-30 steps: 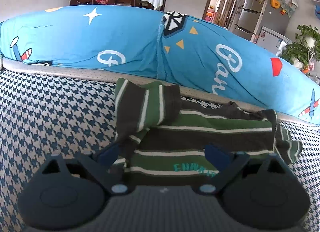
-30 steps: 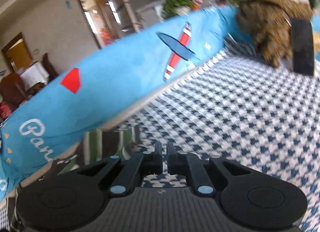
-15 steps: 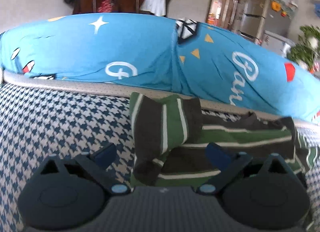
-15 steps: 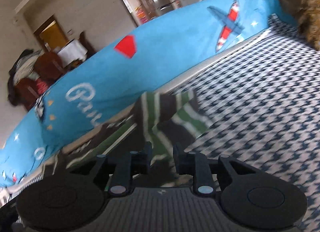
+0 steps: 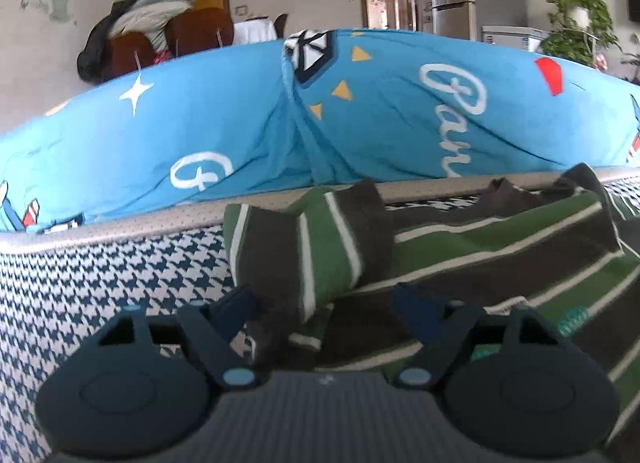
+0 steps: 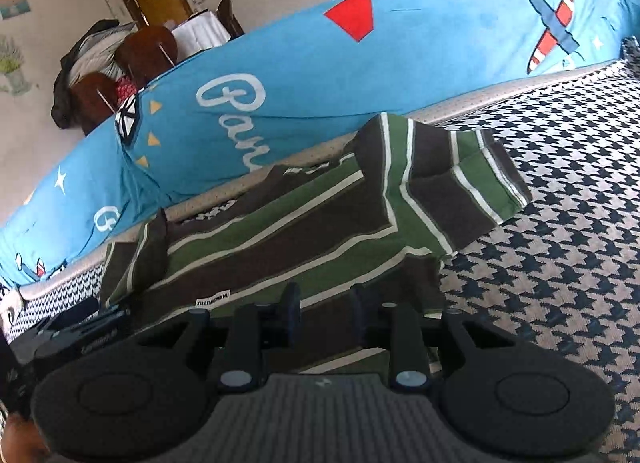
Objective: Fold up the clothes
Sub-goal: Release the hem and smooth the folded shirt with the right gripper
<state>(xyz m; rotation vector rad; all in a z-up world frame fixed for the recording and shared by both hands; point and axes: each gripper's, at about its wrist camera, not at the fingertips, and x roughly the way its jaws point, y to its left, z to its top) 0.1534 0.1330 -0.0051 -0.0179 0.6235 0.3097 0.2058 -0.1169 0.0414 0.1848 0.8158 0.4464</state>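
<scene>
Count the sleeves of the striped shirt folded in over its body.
1: the left sleeve lies folded over the striped shirt; the right sleeve still spreads onto the houndstooth cover.

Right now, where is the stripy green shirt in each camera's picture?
Left wrist view: the stripy green shirt fills the middle and right, with one sleeve folded over at centre.
Right wrist view: the shirt lies across the middle, its sleeve reaching out right.
Shared landmark: the blue cushion with white curly writing, right behind the shirt.
</scene>
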